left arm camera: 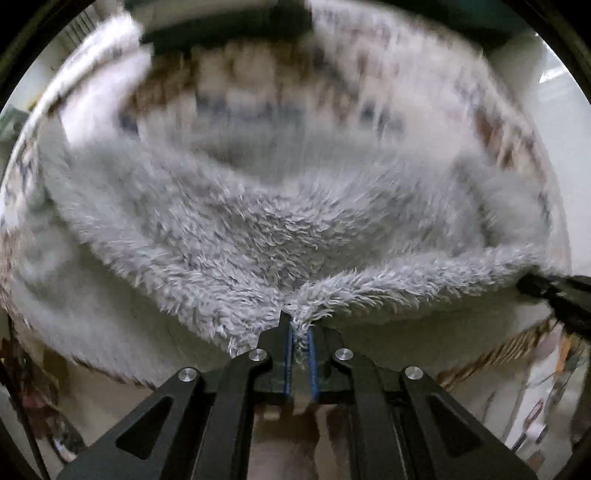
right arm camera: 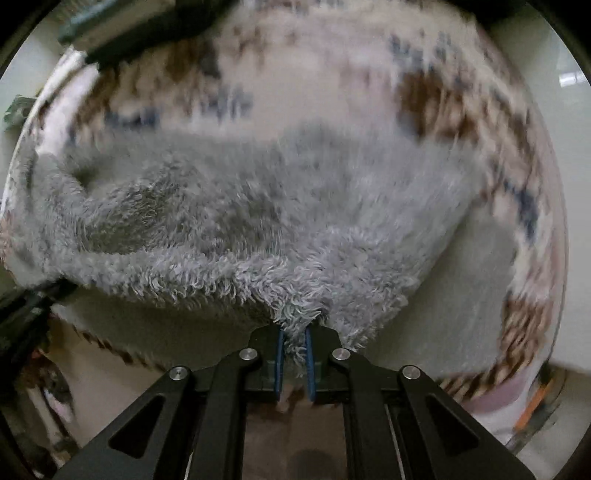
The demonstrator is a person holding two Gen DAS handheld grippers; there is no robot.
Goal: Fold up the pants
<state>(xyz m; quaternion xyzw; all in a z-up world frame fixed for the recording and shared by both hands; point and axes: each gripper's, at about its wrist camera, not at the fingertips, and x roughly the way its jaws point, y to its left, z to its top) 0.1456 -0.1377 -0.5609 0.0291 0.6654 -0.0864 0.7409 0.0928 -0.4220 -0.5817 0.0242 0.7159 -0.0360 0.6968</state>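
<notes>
The pants [left arm camera: 258,229] are grey and fluffy, and they spread over a patterned white cloth. My left gripper [left arm camera: 300,326] points straight down and is shut on the near edge of the pants, with fleece pinched between its blue pads. In the right wrist view the same grey pants [right arm camera: 280,229] fill the middle, and my right gripper [right arm camera: 294,332] is shut on another part of that edge. The pants' edge hangs stretched between the two grippers. The right gripper's black tip [left arm camera: 554,291] shows at the right rim of the left wrist view. Both views are blurred by motion.
A white cloth with brown and blue patterns [right arm camera: 461,96] covers the surface under the pants, and a fringed edge [left arm camera: 495,354] shows at the near side. A dark object [right arm camera: 140,26] lies at the far left. Floor clutter [right arm camera: 532,406] shows below the near edge.
</notes>
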